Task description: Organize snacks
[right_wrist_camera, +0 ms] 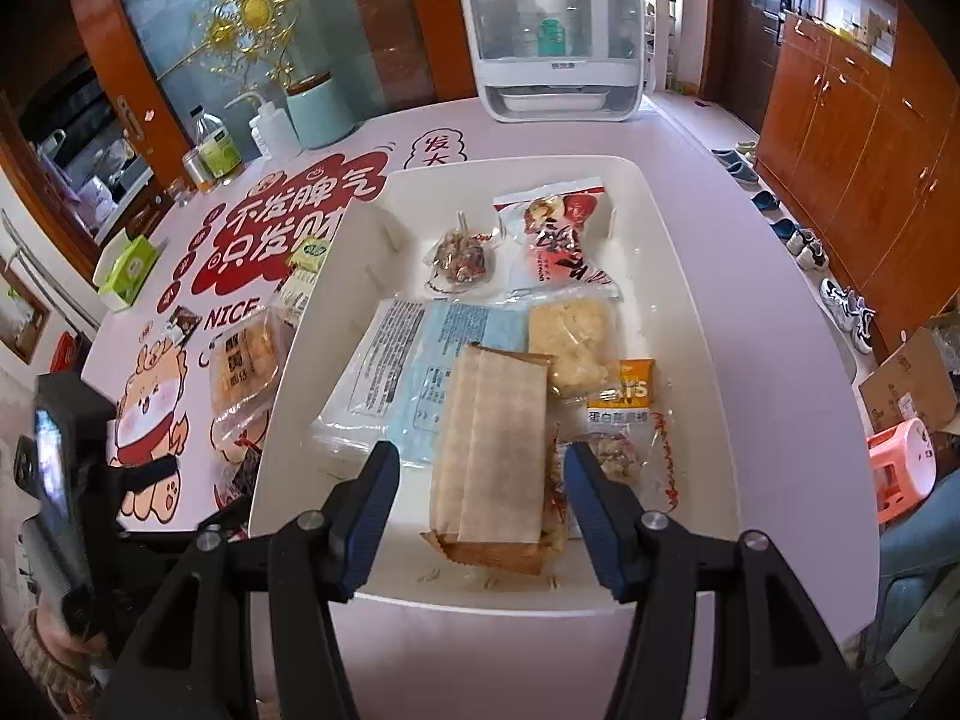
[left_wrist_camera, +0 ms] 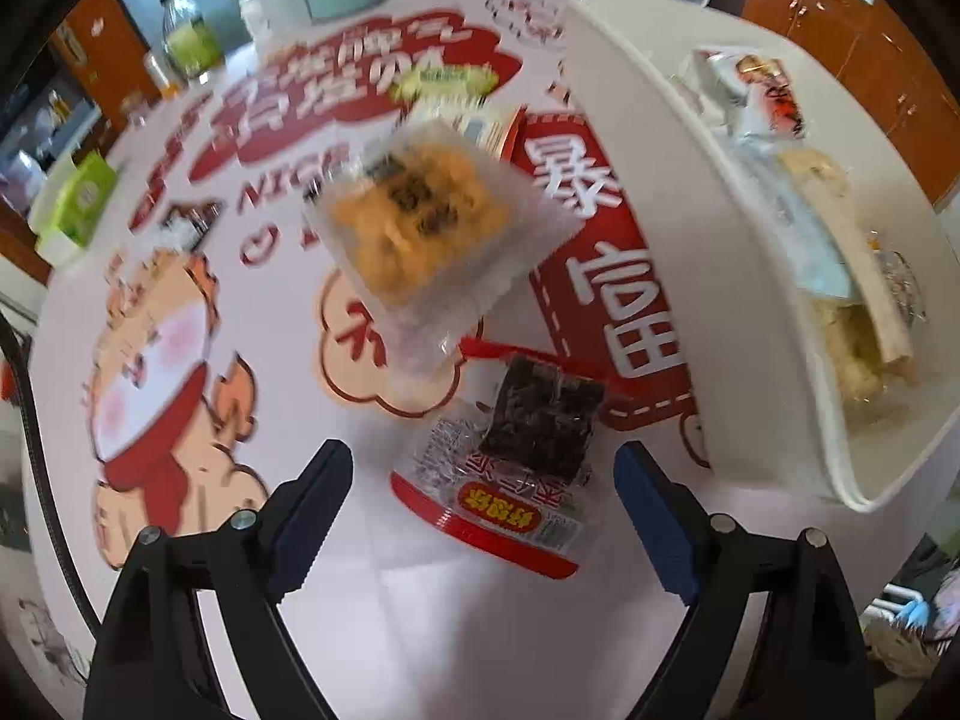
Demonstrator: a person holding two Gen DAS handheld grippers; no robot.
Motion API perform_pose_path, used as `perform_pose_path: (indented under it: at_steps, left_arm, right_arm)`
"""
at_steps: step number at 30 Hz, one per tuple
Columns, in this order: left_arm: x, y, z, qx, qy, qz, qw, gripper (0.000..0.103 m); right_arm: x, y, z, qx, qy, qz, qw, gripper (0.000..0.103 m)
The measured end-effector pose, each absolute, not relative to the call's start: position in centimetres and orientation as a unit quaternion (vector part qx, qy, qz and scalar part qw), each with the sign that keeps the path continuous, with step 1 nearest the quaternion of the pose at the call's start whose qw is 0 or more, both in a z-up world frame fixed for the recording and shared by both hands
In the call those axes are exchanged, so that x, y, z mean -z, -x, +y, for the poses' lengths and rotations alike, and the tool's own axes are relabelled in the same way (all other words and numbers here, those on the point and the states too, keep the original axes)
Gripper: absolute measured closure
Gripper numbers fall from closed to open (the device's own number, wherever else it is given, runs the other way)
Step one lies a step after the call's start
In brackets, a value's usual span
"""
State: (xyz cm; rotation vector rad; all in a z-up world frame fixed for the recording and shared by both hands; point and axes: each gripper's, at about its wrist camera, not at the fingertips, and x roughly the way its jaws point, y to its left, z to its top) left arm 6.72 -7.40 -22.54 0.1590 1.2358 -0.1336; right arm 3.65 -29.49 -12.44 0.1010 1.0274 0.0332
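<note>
My left gripper [left_wrist_camera: 483, 492] is open just over a dark snack in a clear and red wrapper [left_wrist_camera: 516, 456] lying on the printed table. A yellow pastry in a clear pack [left_wrist_camera: 420, 228] lies beyond it. The white tray [left_wrist_camera: 720, 276] stands to the right. My right gripper [right_wrist_camera: 480, 480] is open and empty above the tray's [right_wrist_camera: 708, 312] near end, over a tan wrapped bar [right_wrist_camera: 492, 450]. The tray also holds a blue packet [right_wrist_camera: 432, 354], a pale pastry [right_wrist_camera: 573, 336], a red snack bag [right_wrist_camera: 558, 240], a small candy pack [right_wrist_camera: 462, 258] and an orange-labelled bar [right_wrist_camera: 624, 414].
The left gripper's body [right_wrist_camera: 66, 480] shows at the left of the right wrist view. A green tissue box [right_wrist_camera: 129, 267], bottles [right_wrist_camera: 216, 144] and a white appliance [right_wrist_camera: 552, 30] stand along the table's far edge. A small dark packet [left_wrist_camera: 186, 222] and a green-labelled pack [right_wrist_camera: 306, 270] lie on the table.
</note>
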Motion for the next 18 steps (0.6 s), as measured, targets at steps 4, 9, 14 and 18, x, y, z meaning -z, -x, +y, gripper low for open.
perform_pose_path:
  at_steps: [4,9,14,18]
  left_arm:
    - [24.1,-7.6,-6.9,0.077,-0.044,0.596,0.798,0.037]
    - [24.2,-7.7,-6.8,0.090,-0.035,0.590,0.802,0.053]
    - [23.9,-7.3,-6.9,0.092,-0.047,0.586,0.804,0.057]
    - [22.4,-7.2,-6.4,0.088,-0.036,0.579,0.810,0.057]
  right_arm:
    - [12.9,-3.6,-29.2,-0.010,-0.042,0.498,0.866,0.045]
    - [13.0,-3.7,-29.5,0.009,-0.046,0.498,0.866,0.045]
    - [13.7,-4.0,-30.0,0.038,-0.044,0.505,0.861,0.045]
    - [14.2,-4.1,-30.2,0.047,-0.045,0.512,0.856,0.045]
